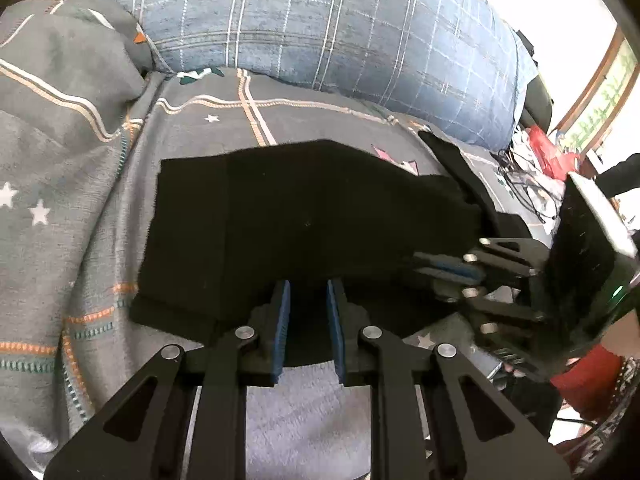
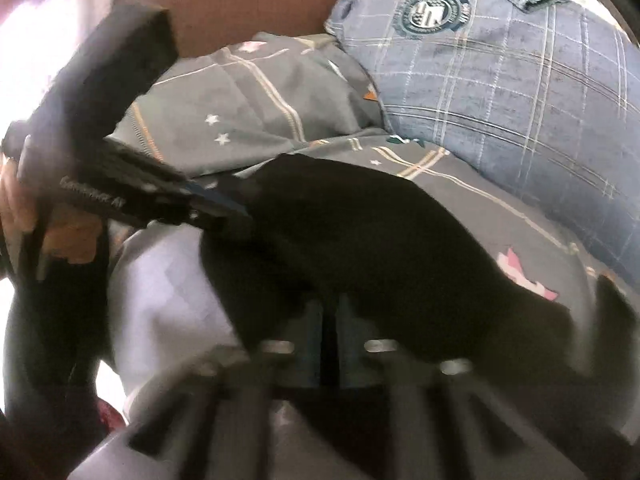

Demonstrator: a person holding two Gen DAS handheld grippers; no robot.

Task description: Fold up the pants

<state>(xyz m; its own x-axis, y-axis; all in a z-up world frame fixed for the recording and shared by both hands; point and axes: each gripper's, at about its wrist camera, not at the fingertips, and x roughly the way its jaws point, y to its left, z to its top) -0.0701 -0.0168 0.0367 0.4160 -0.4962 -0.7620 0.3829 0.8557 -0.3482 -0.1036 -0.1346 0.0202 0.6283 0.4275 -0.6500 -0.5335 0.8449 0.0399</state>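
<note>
Lying folded on the bed, the black pants (image 1: 304, 220) form a thick dark rectangle on the grey star-patterned quilt (image 1: 80, 184), with a lower layer sticking out at the near left corner and a loose flap (image 1: 452, 160) lifting off toward the far right. We hold our left gripper (image 1: 308, 328) over the near edge of the pants; its blue pads (image 1: 282, 332) stand a little apart, and black cloth fills the gap between them, but we cannot tell whether they pinch it or merely straddle it. Our right gripper (image 1: 444, 270) comes in level from the right side of the pants, its blue-lined fingers drawn together at the edge of the cloth. Whether a fold is caught between them is hidden from the left wrist view.

From the right wrist view everything is smeared by motion. There the right gripper (image 2: 330, 340) shows only a thin dark slit between its fingers, with the pants (image 2: 360, 248) spreading away just past the tips. The left gripper (image 2: 216, 200) meets the far left edge of the pants, and a hand (image 2: 20, 200) grips its handle at the frame's left edge.

Beyond the pants lies a blue plaid pillow (image 1: 320, 28), bearing a round emblem (image 2: 430, 12). A pale lilac sheet (image 2: 160, 292) is bare beside the near edge of the pants.
</note>
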